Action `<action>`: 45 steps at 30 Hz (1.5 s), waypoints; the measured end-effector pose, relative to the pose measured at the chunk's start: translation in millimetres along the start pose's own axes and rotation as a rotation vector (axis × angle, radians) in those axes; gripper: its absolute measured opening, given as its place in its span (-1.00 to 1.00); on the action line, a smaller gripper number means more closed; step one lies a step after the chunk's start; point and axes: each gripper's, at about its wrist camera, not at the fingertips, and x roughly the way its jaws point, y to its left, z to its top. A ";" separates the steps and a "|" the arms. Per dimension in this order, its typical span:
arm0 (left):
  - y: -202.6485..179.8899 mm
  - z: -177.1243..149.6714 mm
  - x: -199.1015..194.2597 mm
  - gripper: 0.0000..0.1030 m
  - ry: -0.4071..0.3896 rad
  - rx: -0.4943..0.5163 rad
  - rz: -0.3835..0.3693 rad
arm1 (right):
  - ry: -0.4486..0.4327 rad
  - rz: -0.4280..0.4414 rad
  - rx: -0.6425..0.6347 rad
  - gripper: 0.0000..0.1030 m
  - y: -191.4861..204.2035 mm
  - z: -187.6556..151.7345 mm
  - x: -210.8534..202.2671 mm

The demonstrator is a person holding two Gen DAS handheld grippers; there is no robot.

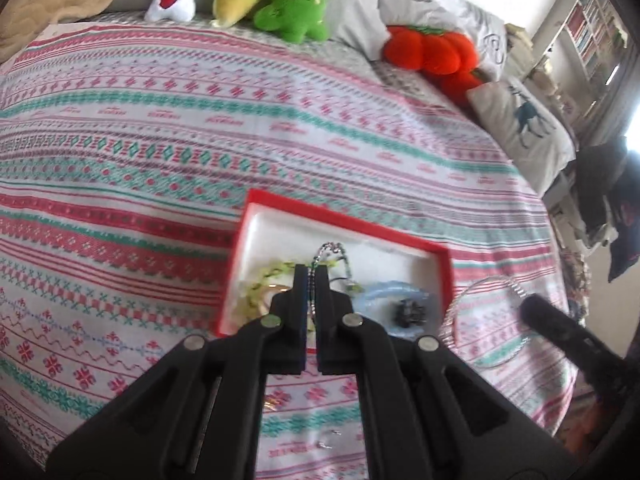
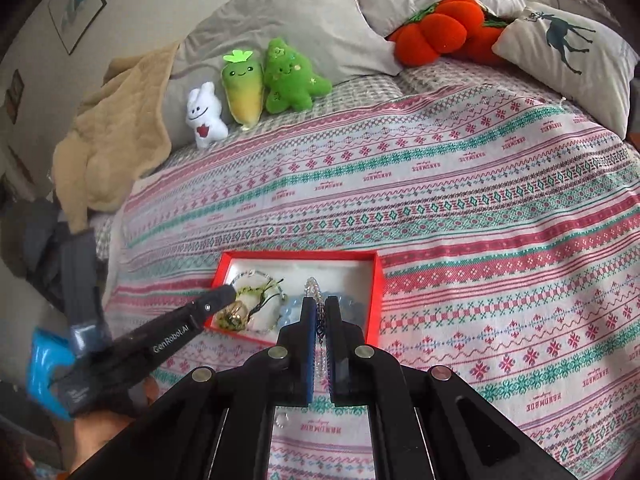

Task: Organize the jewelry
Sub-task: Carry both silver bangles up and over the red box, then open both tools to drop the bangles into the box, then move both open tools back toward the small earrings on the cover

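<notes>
The left tool point(image 1: 312, 276) pinches a ball chain point(image 1: 330, 249), the right tool point(image 2: 319, 306) a clear bead strand point(image 2: 313, 286); both dangle lengthwise over the red box point(image 2: 378, 292) on the bed point(image 2: 480, 220). Bedspread reads "HANDMADE"; left tool, "GenRobot.AI".

Red box point(image 1: 362, 232) near edge hidden behind left gripper point(image 1: 312, 270). Dark trinket point(image 1: 406, 312) inside too blurred to identify. Bead strand point(image 2: 316, 292) partly hidden between right gripper point(image 2: 319, 304) fingers.
</notes>
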 end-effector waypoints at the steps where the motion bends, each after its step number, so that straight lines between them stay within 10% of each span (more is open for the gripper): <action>1: 1.3 -0.3 1.7 -0.93 -0.002 0.008 0.016 | -0.005 0.001 0.001 -0.92 -0.2 1.2 1.9; 20: -1.0 -6.6 -9.8 -0.44 -0.025 0.155 0.168 | -0.029 -0.031 -0.020 -0.89 3.7 7.2 58.1; 31: -8.5 -19.4 -33.6 0.21 -0.022 0.213 0.192 | -0.021 -0.061 -0.070 -0.48 7.5 3.4 37.9; 35: -12.8 -29.2 -40.6 0.31 0.002 0.240 0.203 | -0.029 -0.048 -0.087 0.23 10.5 -2.7 26.3; 45: 0.6 -50.7 -48.7 0.57 0.096 0.226 0.307 | 0.011 -0.125 -0.125 0.42 5.2 -22.1 5.0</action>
